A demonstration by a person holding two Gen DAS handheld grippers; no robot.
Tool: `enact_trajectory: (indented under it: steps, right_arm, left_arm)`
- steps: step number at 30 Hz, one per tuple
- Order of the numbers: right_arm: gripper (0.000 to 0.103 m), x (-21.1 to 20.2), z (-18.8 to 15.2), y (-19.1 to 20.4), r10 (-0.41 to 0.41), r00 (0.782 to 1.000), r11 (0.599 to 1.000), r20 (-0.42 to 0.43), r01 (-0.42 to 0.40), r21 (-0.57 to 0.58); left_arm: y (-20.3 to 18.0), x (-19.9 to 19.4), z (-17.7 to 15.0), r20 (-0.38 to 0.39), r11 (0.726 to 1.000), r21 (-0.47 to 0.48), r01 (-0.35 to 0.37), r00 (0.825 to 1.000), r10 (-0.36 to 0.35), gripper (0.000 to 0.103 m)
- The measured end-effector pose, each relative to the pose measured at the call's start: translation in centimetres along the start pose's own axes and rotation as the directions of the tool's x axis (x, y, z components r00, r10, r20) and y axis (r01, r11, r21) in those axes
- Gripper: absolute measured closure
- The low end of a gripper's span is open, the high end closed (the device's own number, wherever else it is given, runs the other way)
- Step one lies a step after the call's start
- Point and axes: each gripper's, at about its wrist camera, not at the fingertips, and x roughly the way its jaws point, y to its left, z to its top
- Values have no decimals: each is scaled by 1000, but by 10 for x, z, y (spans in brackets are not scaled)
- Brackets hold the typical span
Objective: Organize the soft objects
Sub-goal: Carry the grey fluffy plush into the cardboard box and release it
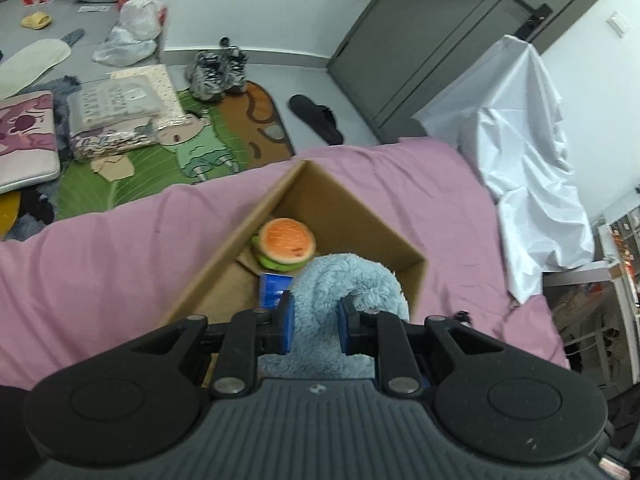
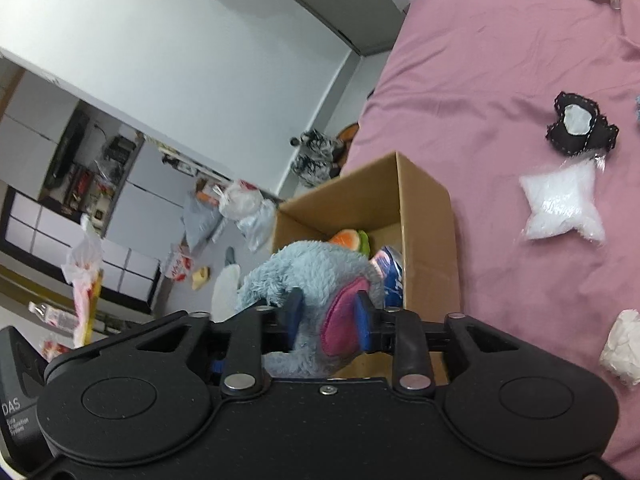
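Both grippers are holding one blue plush toy (image 1: 352, 280) just above the cardboard box (image 1: 224, 248) on the pink bed (image 1: 100, 260). The left gripper (image 1: 316, 320) is squeezing a furry limb; the right gripper (image 2: 330, 320) is pinching near the pink ear (image 2: 344, 320). The toy is probably light, soft and floppy, so gripping a thick part should be safer than gripping loose fur. The left view is showing the burger toy (image 1: 286, 242) inside the box fully. Only the right view is showing the white bag (image 2: 564, 204) and the black item (image 2: 580, 128) lying on the bed.
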Motion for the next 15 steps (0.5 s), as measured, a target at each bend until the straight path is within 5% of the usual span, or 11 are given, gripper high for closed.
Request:
enact_trajectory:
  steps: [1,15]
  right_arm:
    - [46,0,0,0,-15,1000,1000,8,15,-4]
    - [46,1,0,6,-47,999,999,0,47,-5]
  left_arm:
    - [4,3,2,-5,1000,-2,-7,1000,7,83]
    - [16,14,10,-41,993,48,-108,993,110,71]
